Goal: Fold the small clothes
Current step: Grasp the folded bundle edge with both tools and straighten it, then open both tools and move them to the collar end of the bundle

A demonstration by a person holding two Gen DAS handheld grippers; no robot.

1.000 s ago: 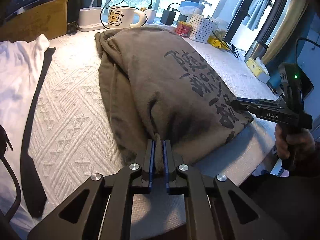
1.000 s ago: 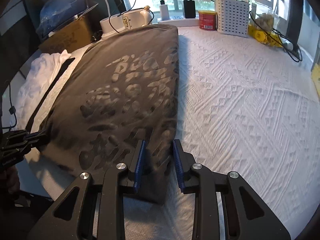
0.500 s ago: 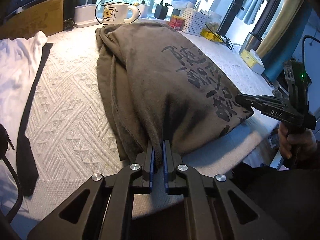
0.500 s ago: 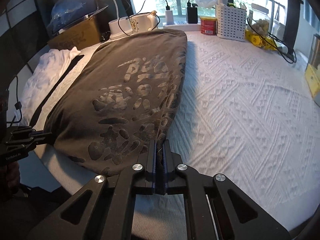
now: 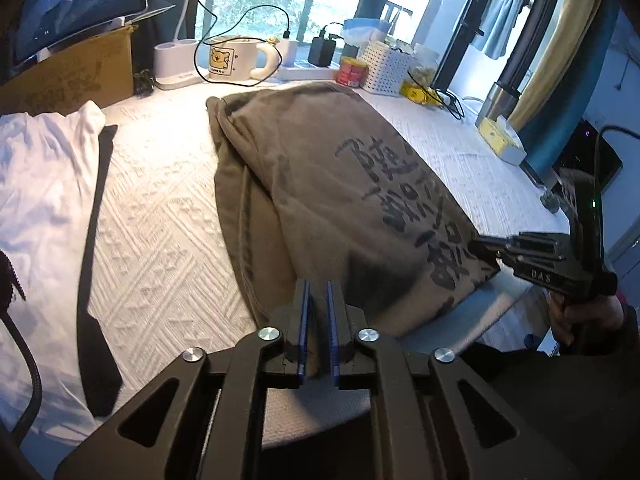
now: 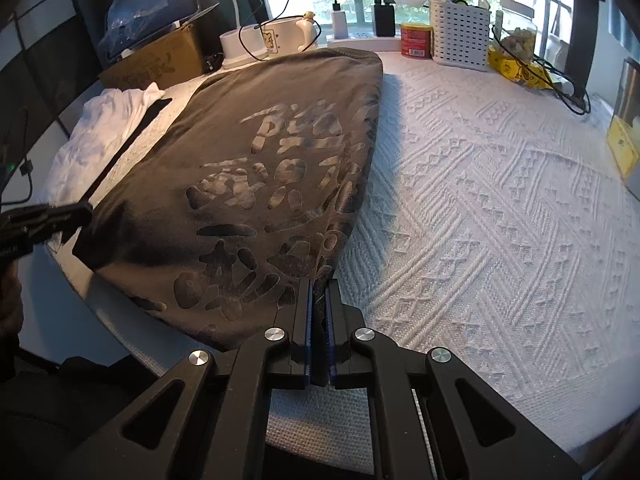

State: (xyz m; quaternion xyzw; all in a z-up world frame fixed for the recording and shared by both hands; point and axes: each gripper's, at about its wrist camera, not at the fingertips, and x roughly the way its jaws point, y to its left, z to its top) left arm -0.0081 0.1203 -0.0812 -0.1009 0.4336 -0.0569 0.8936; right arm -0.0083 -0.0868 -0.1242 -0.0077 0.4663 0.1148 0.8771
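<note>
An olive-brown T-shirt (image 5: 320, 184) with black printed characters lies lengthwise on the white textured tablecloth (image 5: 160, 216); it also shows in the right wrist view (image 6: 256, 184). My left gripper (image 5: 318, 292) is shut on the shirt's near left corner at the table's front edge. My right gripper (image 6: 319, 288) is shut on the shirt's near right corner. The right gripper shows in the left wrist view (image 5: 486, 246) and the left gripper in the right wrist view (image 6: 76, 214), each pinching its corner. The near hem is lifted slightly between them.
A white garment with a black strip (image 5: 44, 200) lies left of the shirt. At the back stand a cardboard box (image 5: 68, 76), a lamp base (image 5: 176, 64), a mug (image 5: 232, 60), a red can (image 5: 352, 72), a white basket (image 5: 386, 68) and cables. A yellow tissue box (image 5: 502, 140) sits right.
The right gripper closed on the shirt's near right corner. Both grippers have pulled back and risen a little, drawing the hem toward the table's front edge.
</note>
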